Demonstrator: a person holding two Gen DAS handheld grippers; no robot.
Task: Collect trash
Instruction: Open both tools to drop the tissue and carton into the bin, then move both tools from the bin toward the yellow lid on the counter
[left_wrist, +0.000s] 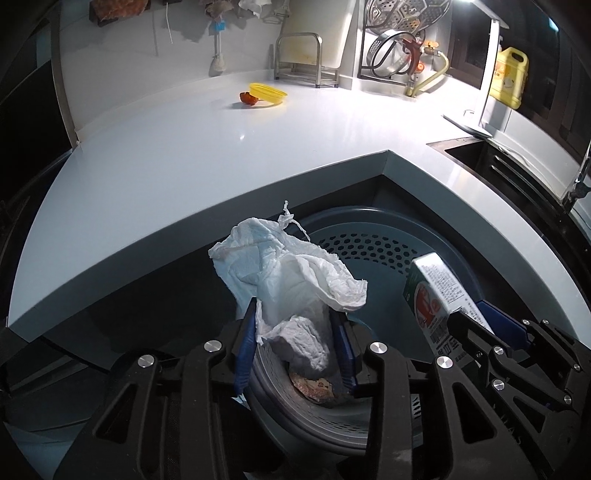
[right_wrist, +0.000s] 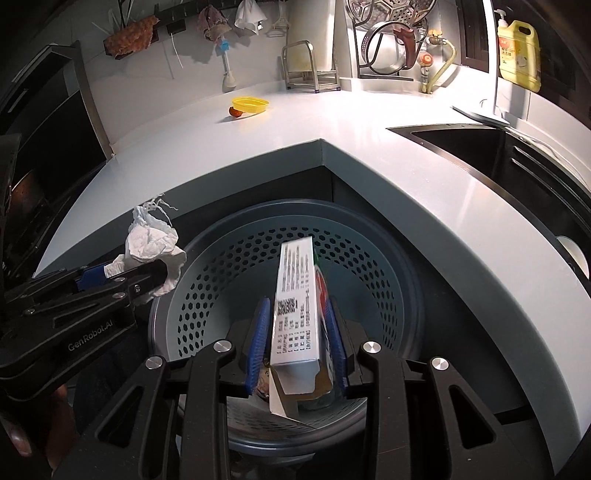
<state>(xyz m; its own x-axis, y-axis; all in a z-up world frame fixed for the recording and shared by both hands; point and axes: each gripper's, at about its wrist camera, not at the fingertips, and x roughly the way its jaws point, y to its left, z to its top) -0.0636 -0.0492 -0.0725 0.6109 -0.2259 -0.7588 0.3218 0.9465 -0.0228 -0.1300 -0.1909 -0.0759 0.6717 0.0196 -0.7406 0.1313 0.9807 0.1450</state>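
Right now, from your left camera, your left gripper (left_wrist: 297, 347) has its jaws apart with the white paper towel (left_wrist: 291, 284) loose between them over the gray bin (left_wrist: 373, 240), and from your right camera, your right gripper (right_wrist: 300, 341) stands apart too, the carton (right_wrist: 295, 299) tilted between its blue pads (right_wrist: 258, 339) above the bin.

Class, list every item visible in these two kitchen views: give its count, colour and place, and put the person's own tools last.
Paper towel: one, white, crumpled, between left claw's fingers over the bin.
Carton: one, white with red and green print, between right claw's fingers over the bin.
Trash bin: one, grey-blue, perforated, below the counter corner.
Lid: one, yellow, on the counter.
Red scrap: one, beside the lid.
Detergent jug: one, yellow, by the sink.
Sink: one, dark, right.
Left claw: black, blue pads.
Right claw: same.
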